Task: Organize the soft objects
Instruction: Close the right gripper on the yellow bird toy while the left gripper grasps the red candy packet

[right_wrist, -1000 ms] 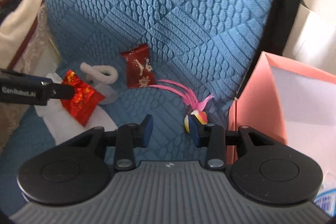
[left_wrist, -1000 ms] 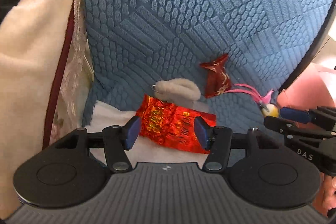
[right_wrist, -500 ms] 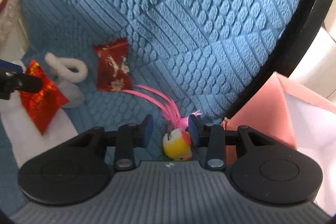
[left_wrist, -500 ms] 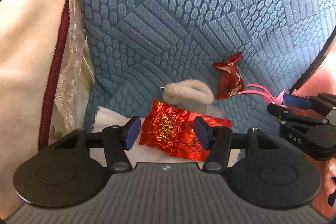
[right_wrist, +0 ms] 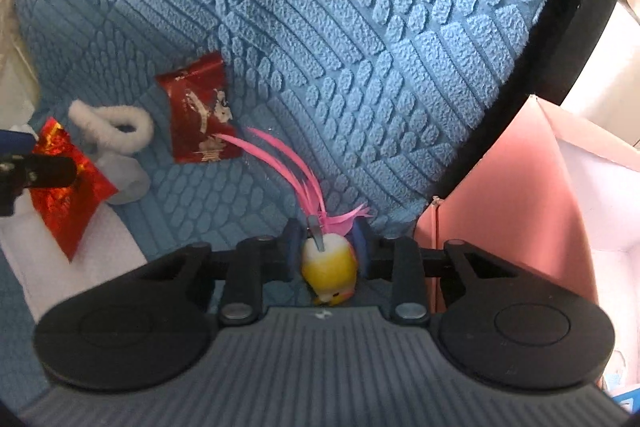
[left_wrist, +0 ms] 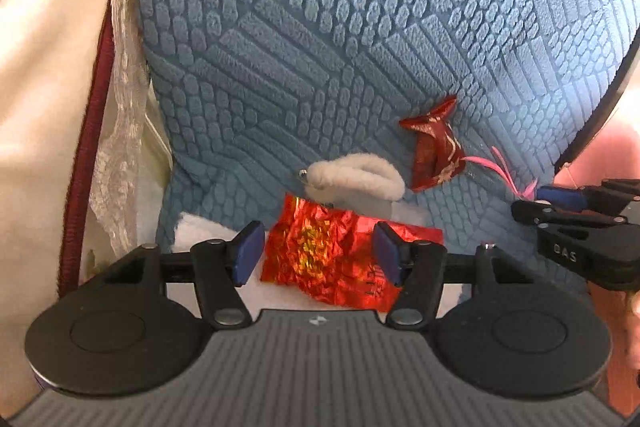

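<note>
Two red packets; right tongs (right_wrist: 326,241) clench one feathered toy (right_wrist: 330,265); left tongs (left_wrist: 318,251) released.

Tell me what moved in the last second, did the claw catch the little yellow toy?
Yes. The right gripper slid forward and closed on the yellow toy with pink feathers, which was beside it before. The left gripper crept closer around the shiny red foil packet, still open. The dark red pouch and white fluffy loop stayed put.

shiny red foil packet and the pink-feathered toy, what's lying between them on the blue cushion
In the right wrist view, a white fuzzy loop and a dark red pouch lie between the foil packet and the feathered toy.
</note>
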Tool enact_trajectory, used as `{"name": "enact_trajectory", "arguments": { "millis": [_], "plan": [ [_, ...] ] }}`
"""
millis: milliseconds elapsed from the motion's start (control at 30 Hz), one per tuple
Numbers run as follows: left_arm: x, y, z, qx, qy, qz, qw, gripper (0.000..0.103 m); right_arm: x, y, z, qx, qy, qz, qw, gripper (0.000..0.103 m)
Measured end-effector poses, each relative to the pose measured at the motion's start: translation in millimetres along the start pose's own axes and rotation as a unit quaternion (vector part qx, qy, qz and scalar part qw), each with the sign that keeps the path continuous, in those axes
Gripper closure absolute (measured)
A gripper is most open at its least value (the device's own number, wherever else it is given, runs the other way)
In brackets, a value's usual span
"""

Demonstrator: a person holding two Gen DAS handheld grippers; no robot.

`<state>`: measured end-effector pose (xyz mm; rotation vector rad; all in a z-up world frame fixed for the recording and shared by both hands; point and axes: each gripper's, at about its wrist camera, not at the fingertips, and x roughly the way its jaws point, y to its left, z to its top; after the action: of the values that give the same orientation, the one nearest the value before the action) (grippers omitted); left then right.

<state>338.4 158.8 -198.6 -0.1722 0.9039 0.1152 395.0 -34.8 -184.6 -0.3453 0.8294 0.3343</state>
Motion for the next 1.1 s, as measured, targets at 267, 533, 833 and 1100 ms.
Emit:
{"name": "enact_trajectory", "arguments": {
  "millis": [267,533,833,1100],
  "plan": [
    [5.8,-8.0,-2.3,0.032,-0.005,0.007,0.9994,0.037,-18.0,-1.1,5.5,0.009,-0.001,0.024,1.0,0.072],
    [18.8,-27.4,-9.5,0.087,0.008,0.041,0.9953,0.049,-27.7,-3.0,1.0,0.016,0.001,0.034,0.999,0.072],
    [8.9,-13.4,-5.6,0.046,0.005,0.033,0.9984,0.058,-24.0,-2.3,-1.2,0.019,-0.002,0.041,0.999,0.073],
    [-15.6,-12.0,-7.8,0.015,-0.005,0.013,0.9998,0.058,-40.5,-3.7,-2.4,0.028,-0.009,0.053,0.998,0.077]
  ]
}}
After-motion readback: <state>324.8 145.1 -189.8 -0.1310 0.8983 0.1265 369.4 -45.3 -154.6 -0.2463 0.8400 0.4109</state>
